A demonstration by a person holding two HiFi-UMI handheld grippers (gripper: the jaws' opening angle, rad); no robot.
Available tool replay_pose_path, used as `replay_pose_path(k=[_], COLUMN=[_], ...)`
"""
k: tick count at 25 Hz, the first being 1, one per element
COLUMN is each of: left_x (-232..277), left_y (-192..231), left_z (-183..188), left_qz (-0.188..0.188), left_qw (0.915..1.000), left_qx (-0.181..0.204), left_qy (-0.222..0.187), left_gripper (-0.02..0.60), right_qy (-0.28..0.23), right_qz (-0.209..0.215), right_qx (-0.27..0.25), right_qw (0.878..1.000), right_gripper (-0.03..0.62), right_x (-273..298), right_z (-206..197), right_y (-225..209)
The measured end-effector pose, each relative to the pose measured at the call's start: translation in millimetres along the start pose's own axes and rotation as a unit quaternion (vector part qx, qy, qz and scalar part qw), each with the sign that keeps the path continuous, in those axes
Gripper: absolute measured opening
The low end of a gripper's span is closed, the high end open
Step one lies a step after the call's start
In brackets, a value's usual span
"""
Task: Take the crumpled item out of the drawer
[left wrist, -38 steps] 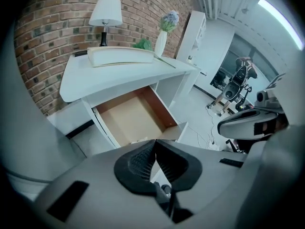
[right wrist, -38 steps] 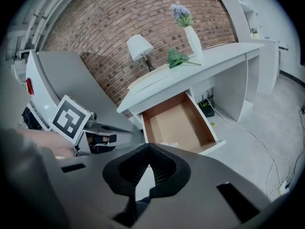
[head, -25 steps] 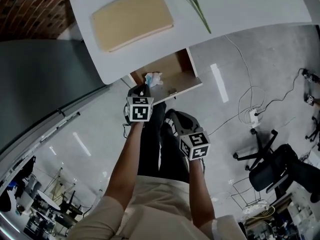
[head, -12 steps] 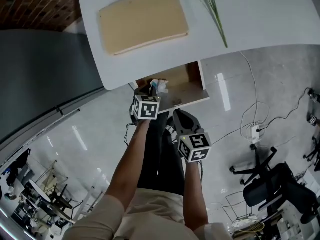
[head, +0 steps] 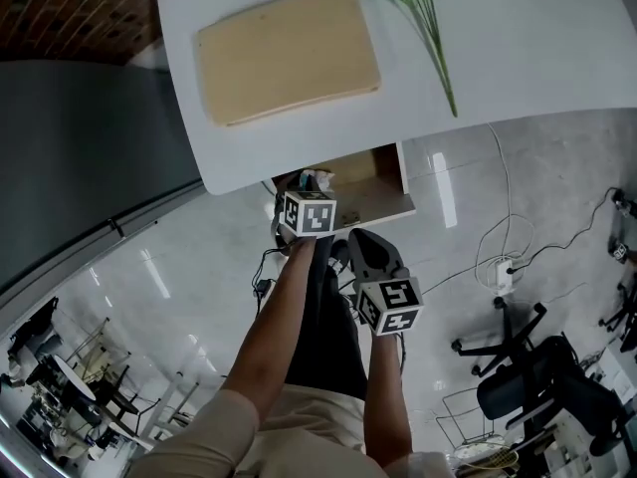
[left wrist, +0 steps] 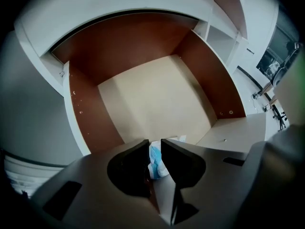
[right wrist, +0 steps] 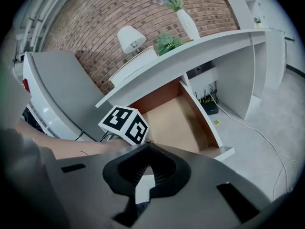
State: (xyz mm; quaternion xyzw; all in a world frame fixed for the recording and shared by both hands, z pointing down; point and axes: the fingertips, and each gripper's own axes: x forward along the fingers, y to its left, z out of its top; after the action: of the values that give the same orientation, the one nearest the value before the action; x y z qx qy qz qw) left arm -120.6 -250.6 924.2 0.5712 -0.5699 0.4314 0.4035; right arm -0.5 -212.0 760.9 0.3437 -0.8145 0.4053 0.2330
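The fingers of the left gripper stand a little apart, and they have just been opening. In the gap between them shows the crumpled item (a white and blue wad). The pads do not press on it. The crumpled item lies inside the drawer, on its pale floor, right under the left gripper's tips.

The left gripper points steeply down into the drawer. Its marker cube sits over the drawer's open top in the head view.

The jaws of the right gripper are together, with nothing between them. This gripper is outside the drawer, just in front of the drawer's front panel and to the right of the left gripper.

The drawer is pulled out from under a white desk. It has brown walls. On the desk, above the drawer, lies a flat tan board. Some green stems lie beside the board. The person's left arm reaches from below toward the drawer.
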Motion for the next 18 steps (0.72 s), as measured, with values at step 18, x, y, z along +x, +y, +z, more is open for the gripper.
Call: replay_pose_path(k=[18], left_x=[7], left_y=[-52], left_z=[-16], left_qz=[-0.186], left_qw=[0.8444], left_qx=[0.495], left_qy=[0.086], left_gripper=[0.152], right_qy=[-0.036], right_qz=[-0.005], right_qx=[0.036], right_qw=[0.999], right_gripper=[0.025], right_x=[-10], right_z=[3], right_y=[-22])
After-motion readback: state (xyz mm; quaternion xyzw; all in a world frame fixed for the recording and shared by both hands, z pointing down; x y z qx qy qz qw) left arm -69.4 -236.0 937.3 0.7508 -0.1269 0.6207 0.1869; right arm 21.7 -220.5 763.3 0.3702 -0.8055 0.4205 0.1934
